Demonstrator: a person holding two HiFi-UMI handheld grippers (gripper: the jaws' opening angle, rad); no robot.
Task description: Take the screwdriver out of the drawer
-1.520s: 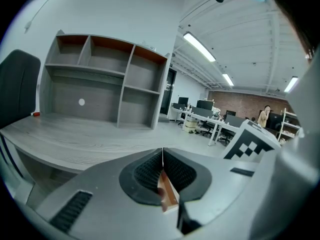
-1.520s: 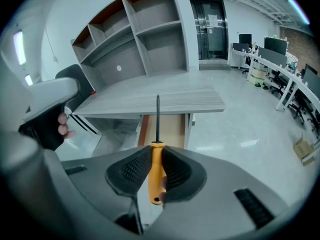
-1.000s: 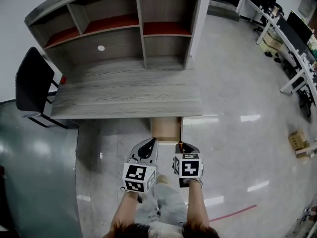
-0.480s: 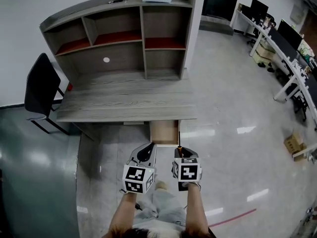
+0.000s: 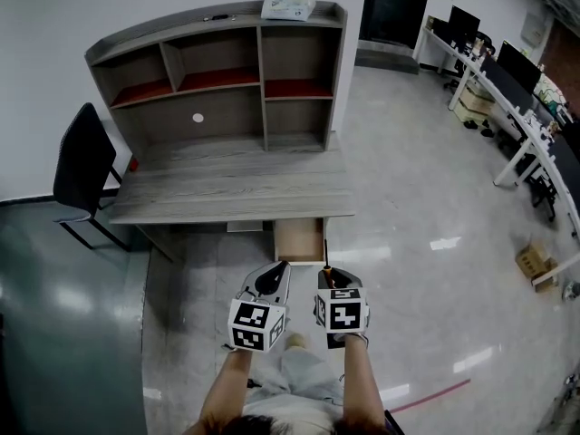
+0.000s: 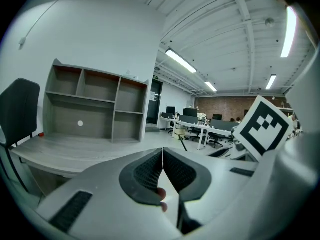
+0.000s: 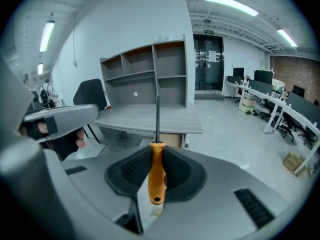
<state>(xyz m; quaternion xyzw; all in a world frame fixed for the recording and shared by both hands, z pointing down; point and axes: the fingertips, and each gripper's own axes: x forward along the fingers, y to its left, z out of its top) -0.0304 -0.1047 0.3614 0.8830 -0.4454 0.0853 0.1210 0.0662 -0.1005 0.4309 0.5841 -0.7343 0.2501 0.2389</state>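
Observation:
My right gripper [image 7: 156,170] is shut on a screwdriver [image 7: 156,176] with an orange handle; its dark shaft points up and forward toward the desk. In the head view the right gripper [image 5: 330,277] holds the screwdriver [image 5: 328,270] just short of the open drawer [image 5: 300,242], which sticks out under the desk's front edge with its pale wooden inside showing. The left gripper [image 5: 275,275] hangs beside it, and in the left gripper view its jaws [image 6: 163,170] are pressed together with nothing between them.
A grey wooden desk [image 5: 231,188] with a shelved hutch [image 5: 222,80] stands against the white wall. A black chair [image 5: 82,175] sits at its left. Office desks with monitors [image 5: 507,89] line the far right, and a cardboard box [image 5: 532,263] lies on the glossy floor.
The view has pulled back from the desk: desk and drawer now look smaller and farther away. Both grippers keep their places in the picture, the right one still holding the screwdriver.

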